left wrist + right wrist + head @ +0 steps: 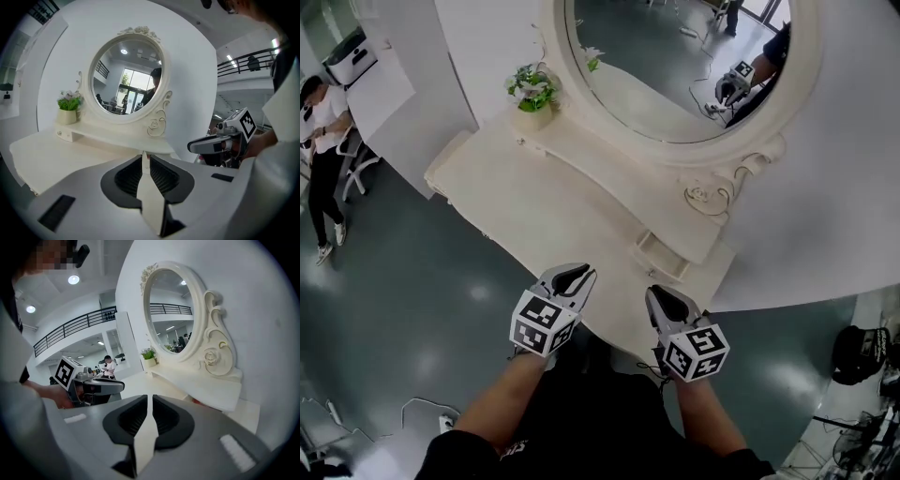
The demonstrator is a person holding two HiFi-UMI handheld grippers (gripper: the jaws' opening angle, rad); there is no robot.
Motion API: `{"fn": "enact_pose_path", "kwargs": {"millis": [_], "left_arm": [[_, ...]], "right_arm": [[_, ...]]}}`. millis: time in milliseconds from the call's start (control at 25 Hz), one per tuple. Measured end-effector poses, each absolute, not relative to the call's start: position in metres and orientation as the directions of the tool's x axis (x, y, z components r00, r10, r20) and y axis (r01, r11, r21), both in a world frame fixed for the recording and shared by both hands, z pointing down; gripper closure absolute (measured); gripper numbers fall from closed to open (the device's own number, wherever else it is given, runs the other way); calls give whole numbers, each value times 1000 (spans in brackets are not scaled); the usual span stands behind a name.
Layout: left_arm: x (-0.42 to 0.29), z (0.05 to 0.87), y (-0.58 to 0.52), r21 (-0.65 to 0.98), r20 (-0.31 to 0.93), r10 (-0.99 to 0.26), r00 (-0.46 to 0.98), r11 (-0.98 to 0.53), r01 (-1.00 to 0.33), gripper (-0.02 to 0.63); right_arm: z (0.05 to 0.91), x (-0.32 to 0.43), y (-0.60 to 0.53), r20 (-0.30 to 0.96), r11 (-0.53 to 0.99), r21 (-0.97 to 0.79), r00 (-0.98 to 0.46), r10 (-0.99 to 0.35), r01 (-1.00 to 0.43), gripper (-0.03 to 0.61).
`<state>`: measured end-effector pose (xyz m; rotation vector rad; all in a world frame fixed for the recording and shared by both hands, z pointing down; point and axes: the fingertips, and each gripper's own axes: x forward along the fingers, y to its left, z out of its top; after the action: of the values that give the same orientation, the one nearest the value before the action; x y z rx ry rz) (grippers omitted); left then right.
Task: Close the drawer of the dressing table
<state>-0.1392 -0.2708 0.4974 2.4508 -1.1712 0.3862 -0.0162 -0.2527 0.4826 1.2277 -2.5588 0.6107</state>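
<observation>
**At the counter's front edge: two grippers, one drawer open**

On the white counter (544,206) stand one oval mirror (675,66), one pot of flowers (532,92) at the far left end, and one low ledge (609,178) that runs under the mirror. The drawer (661,255) is in the right end of this ledge. It is pulled out toward the person, so its hollow inside shows from above. Under the pot, at the other end of the ledge, there seems to be a second drawer (65,135) with a round knob, and its front is flush.

Two grippers are in use, and each one carries one marker cube on its back. Two bare forearms come up from the bottom edge of the head view, side by side and apart. Both grippers point forward and a little downward at the counter. The left gripper (581,274) has its tips just at the counter's front edge, to the left of the drawer. The right gripper (660,296) is over the same edge, near the drawer on its near side, and does not touch it.

The fingers of each gripper stand only a narrow slit apart. Nothing is between them on either side.

One person (323,141) stands far to the left on the grey floor (394,309). One black bag (860,352) lies at the right.
</observation>
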Motion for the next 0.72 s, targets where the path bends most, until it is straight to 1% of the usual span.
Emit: {"fn": "enact_pose_path", "kwargs": {"millis": [240, 320, 440, 600, 720], "left_arm": [[-95, 524, -286, 247, 453, -606, 654, -620, -745, 532], [-80, 537, -289, 261, 472, -574, 669, -634, -728, 506], [-57, 559, -292, 263, 506, -527, 683, -660, -704, 488], [-30, 587, -296, 195, 567, -475, 673, -716, -670, 488], [-18, 601, -303, 209, 579, -456, 676, -719, -663, 488]], "right_arm": [[490, 11, -260, 374, 512, -288, -587, -718, -810, 534], [490, 19, -261, 365, 497, -298, -579, -729, -815, 534], [489, 30, -263, 348, 481, -319, -572, -743, -817, 534], [480, 34, -263, 315, 486, -337, -583, -749, -807, 535], [479, 33, -262, 307, 492, -341, -590, -747, -801, 535]]}}
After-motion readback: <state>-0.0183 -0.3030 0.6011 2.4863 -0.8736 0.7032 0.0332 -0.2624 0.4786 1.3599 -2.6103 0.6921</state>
